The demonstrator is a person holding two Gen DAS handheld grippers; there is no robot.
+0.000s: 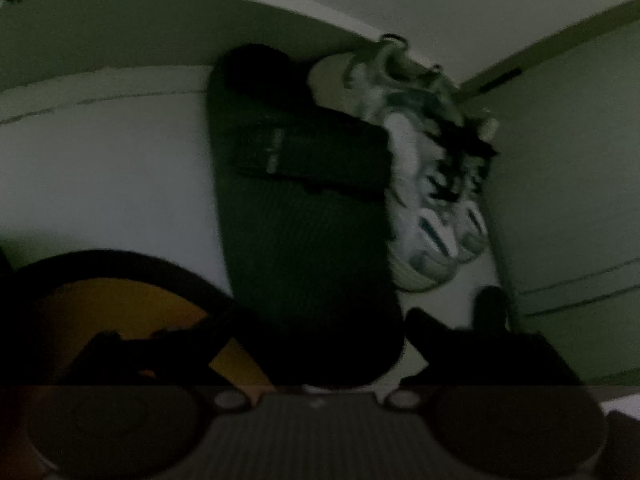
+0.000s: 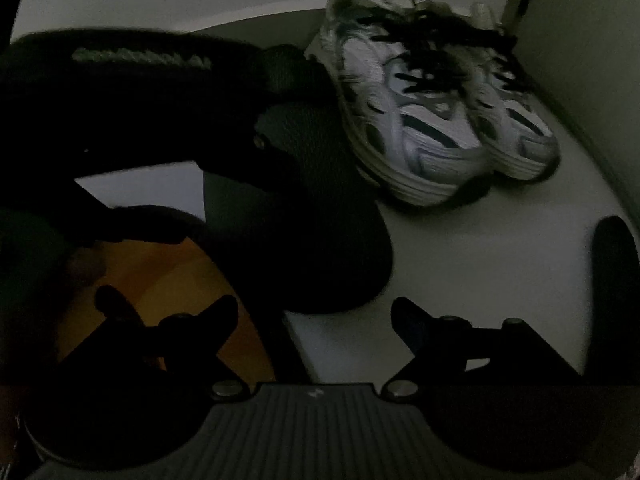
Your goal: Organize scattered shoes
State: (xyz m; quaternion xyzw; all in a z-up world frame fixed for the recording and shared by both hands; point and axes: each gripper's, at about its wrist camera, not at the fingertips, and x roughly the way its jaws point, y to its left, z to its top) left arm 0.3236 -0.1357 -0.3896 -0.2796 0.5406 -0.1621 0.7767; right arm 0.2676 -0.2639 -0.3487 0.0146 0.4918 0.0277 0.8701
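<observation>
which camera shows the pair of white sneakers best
The right wrist view: both white sneakers sit side by side, unobstructed. In the left wrist view the pair is blurrier, and the black slipper covers its left edge.

Two sneakers (image 2: 436, 112) side by side on a shelf (image 2: 480, 248), close to the wall (image 2: 580, 80). Left of them, touching, one sandal (image 2: 304, 208).

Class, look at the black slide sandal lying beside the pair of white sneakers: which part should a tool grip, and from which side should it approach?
Grip the black slide sandal by its wide strap, coming from above on the side away from the white sneakers. The strap arches clear of the flat footbed, so the fingers can close across it, while the sneakers crowd the other edge.
</observation>
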